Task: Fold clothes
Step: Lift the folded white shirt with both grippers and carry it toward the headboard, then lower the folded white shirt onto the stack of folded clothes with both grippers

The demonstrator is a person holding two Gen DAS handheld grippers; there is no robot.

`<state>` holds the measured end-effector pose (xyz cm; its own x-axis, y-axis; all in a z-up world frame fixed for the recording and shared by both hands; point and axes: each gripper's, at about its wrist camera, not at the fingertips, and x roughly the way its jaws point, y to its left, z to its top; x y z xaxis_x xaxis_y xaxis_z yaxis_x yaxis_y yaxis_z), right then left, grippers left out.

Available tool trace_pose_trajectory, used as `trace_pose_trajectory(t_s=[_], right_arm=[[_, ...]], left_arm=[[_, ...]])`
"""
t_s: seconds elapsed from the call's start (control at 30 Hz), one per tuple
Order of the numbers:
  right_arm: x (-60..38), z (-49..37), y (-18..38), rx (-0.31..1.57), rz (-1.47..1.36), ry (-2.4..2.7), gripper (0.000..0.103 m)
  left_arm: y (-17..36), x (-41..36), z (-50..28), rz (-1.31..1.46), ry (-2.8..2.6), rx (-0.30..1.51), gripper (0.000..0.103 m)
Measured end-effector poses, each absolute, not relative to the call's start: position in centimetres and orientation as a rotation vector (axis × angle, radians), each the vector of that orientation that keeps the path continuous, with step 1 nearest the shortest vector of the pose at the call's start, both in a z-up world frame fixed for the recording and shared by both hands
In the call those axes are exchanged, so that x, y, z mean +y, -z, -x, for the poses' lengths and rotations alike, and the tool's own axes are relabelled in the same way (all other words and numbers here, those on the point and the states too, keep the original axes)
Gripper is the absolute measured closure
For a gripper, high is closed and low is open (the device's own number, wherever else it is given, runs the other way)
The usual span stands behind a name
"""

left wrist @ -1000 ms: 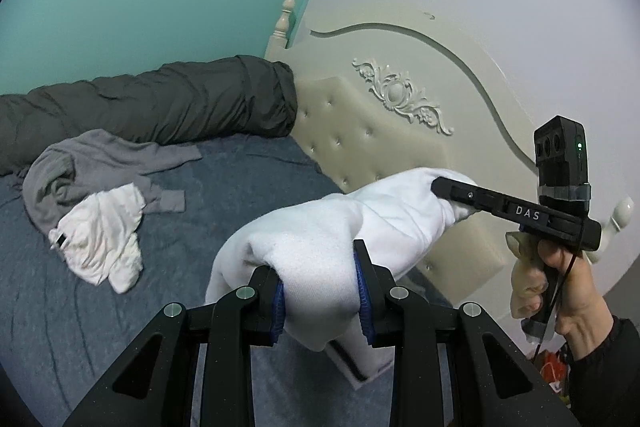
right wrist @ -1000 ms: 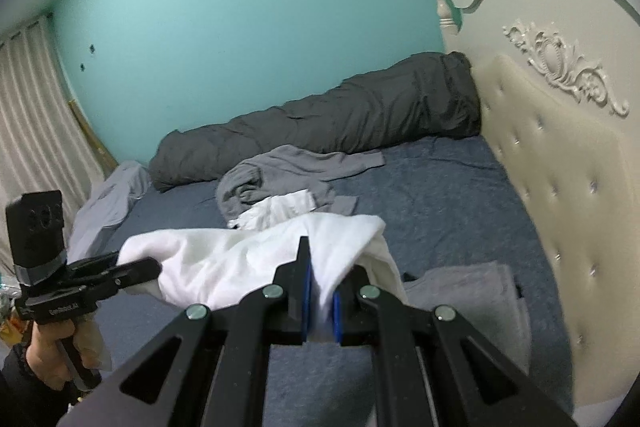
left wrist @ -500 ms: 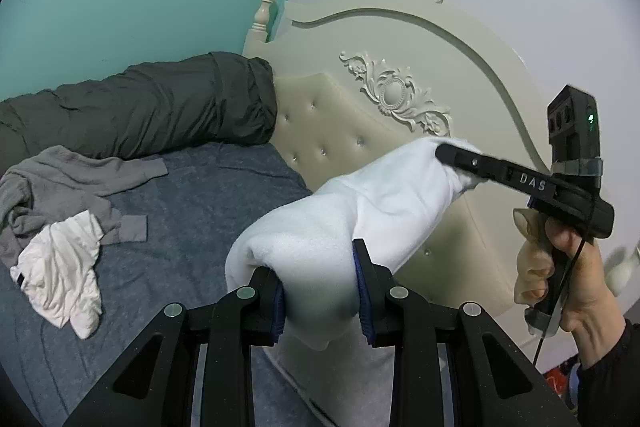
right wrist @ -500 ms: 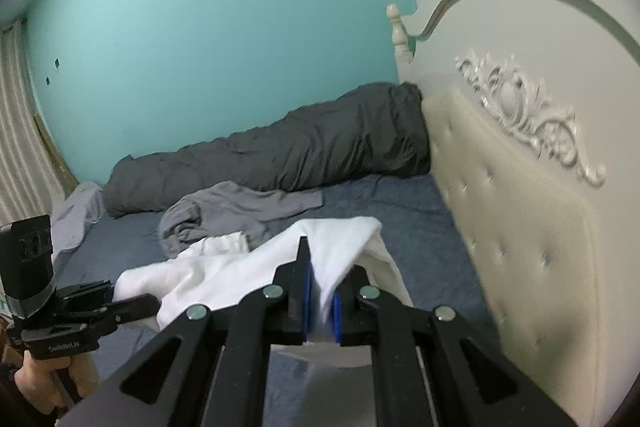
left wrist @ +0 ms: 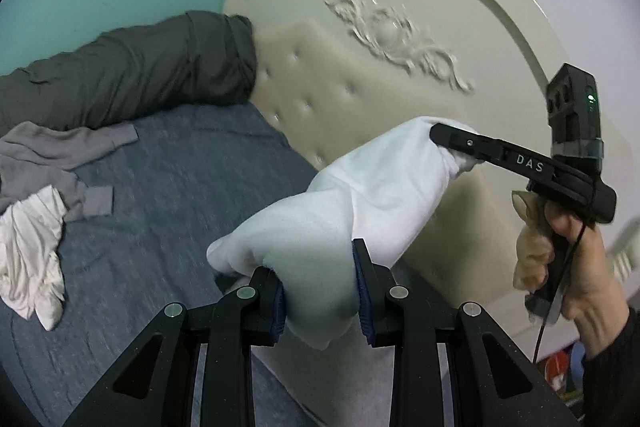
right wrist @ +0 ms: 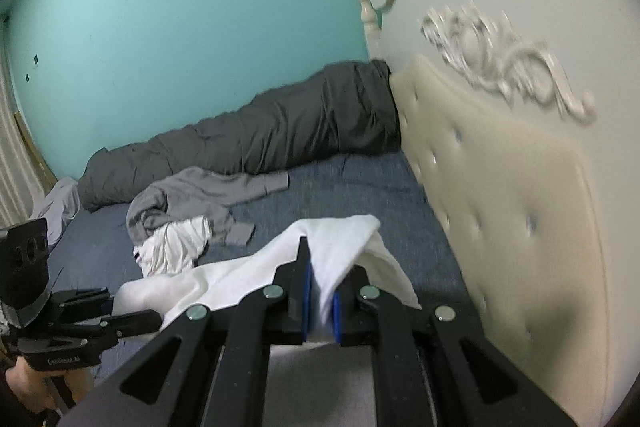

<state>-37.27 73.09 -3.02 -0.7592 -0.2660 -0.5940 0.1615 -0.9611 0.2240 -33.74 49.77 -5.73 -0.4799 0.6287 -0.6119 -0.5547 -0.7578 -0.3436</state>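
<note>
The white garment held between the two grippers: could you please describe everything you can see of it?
The white garment looks like soft, thick fleece-like cloth, plain and unmarked. It is bunched and lifted clear of the bed, spanning both grippers: the left gripper clamps one thick bundle, the right gripper pinches a thinner edge. Loose folds hang below.

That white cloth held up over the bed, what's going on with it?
A person is folding laundry with a handheld gripper in each hand. Both the left gripper and the right gripper are clamped on the white garment, holding it in the air above the blue bed near the padded headboard. A grey garment and a crumpled white one lie unfolded on the bed.
</note>
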Motion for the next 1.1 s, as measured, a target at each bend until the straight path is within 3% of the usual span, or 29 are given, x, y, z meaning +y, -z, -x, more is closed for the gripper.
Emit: trace_pose_trajectory(t_s=[0.57, 1.1], right_arm=[[77.6, 24.6, 12.1, -0.352, -1.231, 2.608, 0.096], [78.7, 21.2, 18.8, -0.488, -1.418, 2.473, 0.095]], left_arm=[[14.9, 53.0, 23.6, 1.148, -2.091, -0.092, 0.072], [19.8, 52.2, 21.3, 1.294, -2.022, -0.137, 0.068]])
